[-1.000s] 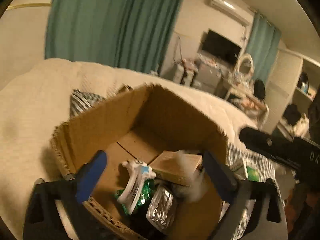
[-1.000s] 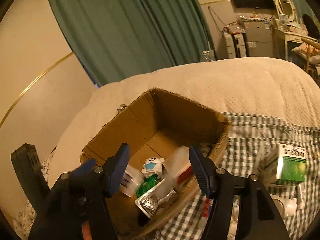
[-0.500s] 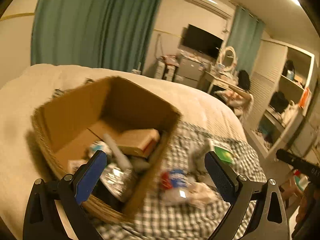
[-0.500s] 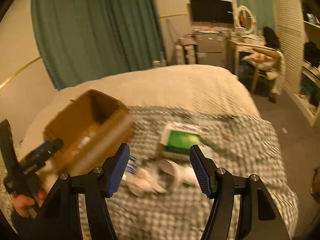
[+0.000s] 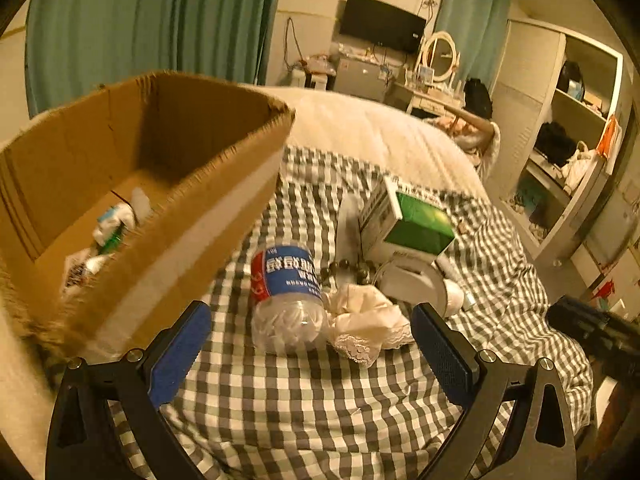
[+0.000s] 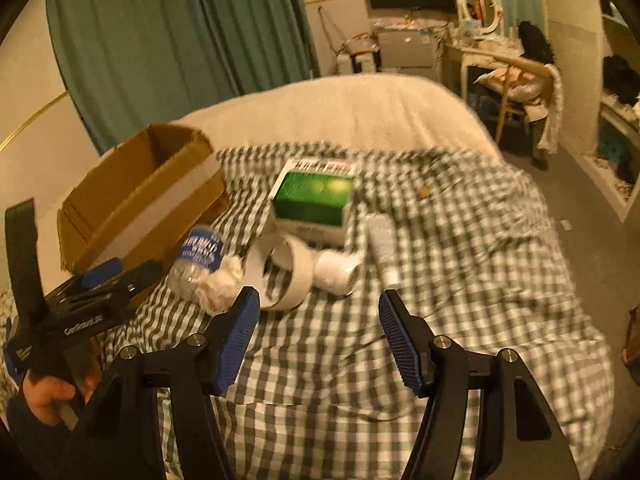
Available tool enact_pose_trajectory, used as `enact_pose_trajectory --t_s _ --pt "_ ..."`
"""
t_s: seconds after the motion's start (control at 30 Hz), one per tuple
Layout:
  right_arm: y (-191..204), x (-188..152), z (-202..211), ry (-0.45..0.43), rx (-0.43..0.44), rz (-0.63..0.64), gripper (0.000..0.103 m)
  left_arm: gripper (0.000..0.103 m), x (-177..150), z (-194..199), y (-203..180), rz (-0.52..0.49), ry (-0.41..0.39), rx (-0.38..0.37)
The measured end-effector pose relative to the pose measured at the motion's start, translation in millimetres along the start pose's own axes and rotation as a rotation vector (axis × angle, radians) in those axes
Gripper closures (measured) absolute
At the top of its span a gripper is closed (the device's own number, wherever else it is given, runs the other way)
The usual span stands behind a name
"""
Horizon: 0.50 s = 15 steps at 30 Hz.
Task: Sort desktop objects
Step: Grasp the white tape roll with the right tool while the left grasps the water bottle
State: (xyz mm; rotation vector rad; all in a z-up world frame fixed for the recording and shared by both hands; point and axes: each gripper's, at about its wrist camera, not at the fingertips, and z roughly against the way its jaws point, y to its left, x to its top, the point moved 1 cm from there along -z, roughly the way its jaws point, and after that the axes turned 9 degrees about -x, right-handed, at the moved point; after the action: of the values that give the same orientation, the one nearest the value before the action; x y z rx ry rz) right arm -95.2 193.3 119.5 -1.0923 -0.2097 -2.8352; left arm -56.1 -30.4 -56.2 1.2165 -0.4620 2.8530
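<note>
Desktop objects lie in a cluster on the checked cloth (image 5: 304, 400): plastic bottle (image 5: 286, 296) on its side, crumpled white cloth (image 5: 366, 324) touching its base end, green-and-white carton (image 5: 404, 222) behind, roll of white tape (image 6: 286, 276) in front of the carton. Cardboard box (image 5: 132, 184) stands just left of the bottle; small items sit on its floor.

Versus 1.0 s ago: both cameras have swung off the box interior toward the cluster; the box now sits at the left of each view.

Left gripper (image 5: 310, 354): fingers wide apart, empty, bottle and cloth between and beyond them. Right gripper (image 6: 320, 340): fingers apart, empty, above the cloth, short of the tape roll. A hand (image 6: 48, 390) holds the left gripper's handle.
</note>
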Motion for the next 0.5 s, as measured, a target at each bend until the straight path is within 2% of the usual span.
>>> enact_pose_trajectory --t_s 0.27,0.47,0.5 --pt "14 -9 -71 0.077 0.114 -0.081 0.046 0.001 2 -38 16 0.058 0.023 0.005" --pt "8 -10 -113 0.117 0.187 -0.195 0.055 0.001 -1 -65 29 0.100 0.061 0.014" --pt "6 -10 -120 0.127 0.212 -0.222 0.060 0.001 -1 -68 31 0.105 0.067 0.005"
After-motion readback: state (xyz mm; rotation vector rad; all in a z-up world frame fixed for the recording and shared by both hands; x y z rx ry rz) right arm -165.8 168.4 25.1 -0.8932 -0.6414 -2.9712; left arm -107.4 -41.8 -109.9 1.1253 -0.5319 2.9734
